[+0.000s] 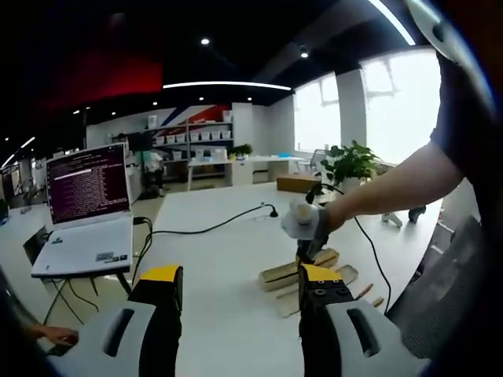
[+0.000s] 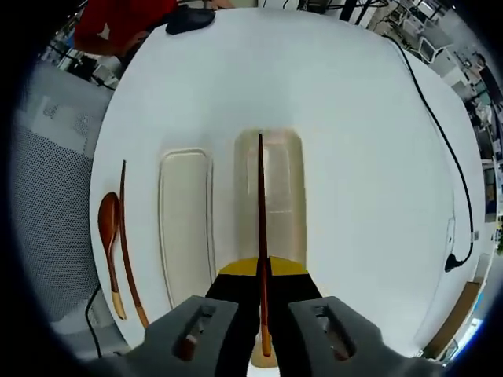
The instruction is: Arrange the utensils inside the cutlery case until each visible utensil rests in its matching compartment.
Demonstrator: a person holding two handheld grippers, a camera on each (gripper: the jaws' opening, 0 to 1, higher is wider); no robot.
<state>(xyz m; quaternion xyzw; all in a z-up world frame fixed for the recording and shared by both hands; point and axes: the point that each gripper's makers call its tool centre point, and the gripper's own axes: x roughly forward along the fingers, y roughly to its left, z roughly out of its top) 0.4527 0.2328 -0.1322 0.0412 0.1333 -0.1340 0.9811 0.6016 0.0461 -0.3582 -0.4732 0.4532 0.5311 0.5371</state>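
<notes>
In the right gripper view, my right gripper (image 2: 262,283) is shut on a dark wooden chopstick (image 2: 260,204). The chopstick points away over the beige cutlery case (image 2: 287,188), along its length. A second shallow tray (image 2: 185,220) lies just left of the case. Left of that tray, a wooden spoon (image 2: 108,232) and another chopstick (image 2: 126,236) lie on the white table. In the left gripper view, my left gripper (image 1: 240,279) hangs open above the table with nothing in it. Beyond it, a gloved hand holds the right gripper (image 1: 310,245) over the case (image 1: 287,275).
A black cable (image 2: 440,133) runs along the table's right side, also crossing the table (image 1: 212,228) in the left gripper view. An open laptop (image 1: 86,212) sits on a side table. A grey chair (image 2: 47,204) stands by the table edge. A black mouse (image 2: 189,20) lies at the far end.
</notes>
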